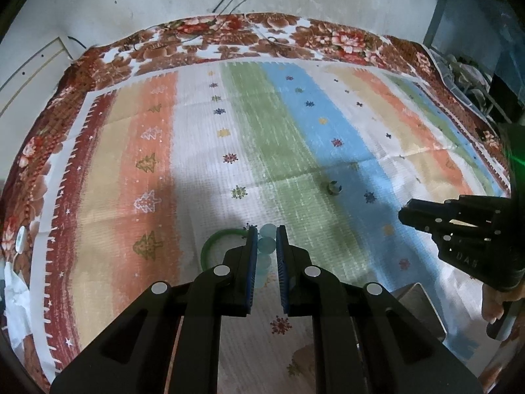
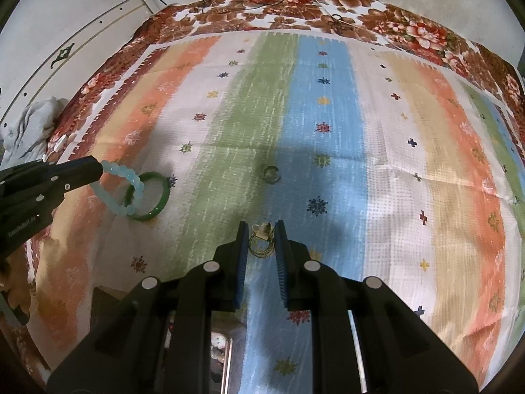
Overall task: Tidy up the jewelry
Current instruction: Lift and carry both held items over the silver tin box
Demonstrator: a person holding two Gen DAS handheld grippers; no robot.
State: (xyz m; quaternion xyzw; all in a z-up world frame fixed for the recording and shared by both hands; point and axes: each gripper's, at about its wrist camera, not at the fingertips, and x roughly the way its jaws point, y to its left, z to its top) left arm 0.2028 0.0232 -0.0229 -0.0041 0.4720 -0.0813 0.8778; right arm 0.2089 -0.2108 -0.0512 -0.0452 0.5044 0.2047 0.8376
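My left gripper (image 1: 266,229) is shut on a pale blue bead bracelet (image 1: 265,246). In the right wrist view that bracelet (image 2: 126,180) hangs as a loop from the left gripper (image 2: 98,168), above the cloth. A green bangle (image 2: 149,197) lies on the cloth just under it, partly hidden behind my left finger (image 1: 213,241). My right gripper (image 2: 261,225) is shut on a thin gold chain with a small tag (image 2: 261,241), held off the cloth. A small dark ring (image 2: 271,173) lies flat on the green stripe ahead of both grippers. From the left wrist, the right gripper (image 1: 405,215) shows at the right.
A striped cloth (image 2: 410,164) with a flowered brown border covers the surface. A box with a shiny inside (image 2: 220,354) sits under my right gripper near the front edge and shows as a grey corner (image 1: 416,302). A crumpled white cloth (image 2: 29,124) lies off the left edge.
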